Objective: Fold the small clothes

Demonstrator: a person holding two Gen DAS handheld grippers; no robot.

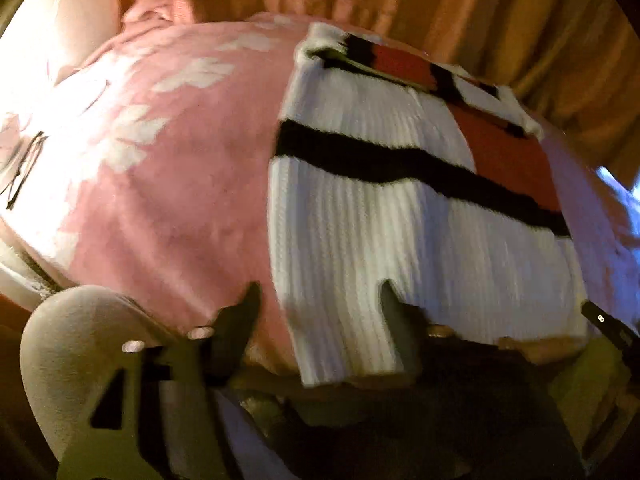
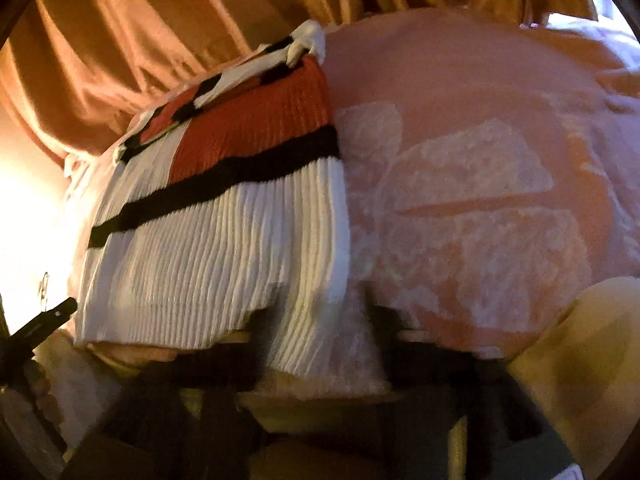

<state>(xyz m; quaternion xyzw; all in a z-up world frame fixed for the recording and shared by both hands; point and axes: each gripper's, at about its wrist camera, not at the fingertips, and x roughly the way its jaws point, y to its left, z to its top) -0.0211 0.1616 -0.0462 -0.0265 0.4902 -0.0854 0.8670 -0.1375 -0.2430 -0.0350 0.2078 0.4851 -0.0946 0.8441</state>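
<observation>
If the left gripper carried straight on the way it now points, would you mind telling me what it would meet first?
Most likely the near left edge of the white ribbed knit garment, which lies between the left gripper's open jaws on the pink blanket. Depth is unclear, so it might land on the blanket beside that edge.

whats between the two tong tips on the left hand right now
In the left wrist view, the near corner of the white ribbed knit and a strip of pink blanket lie between the open left tongs; neither tip presses the cloth.
</observation>
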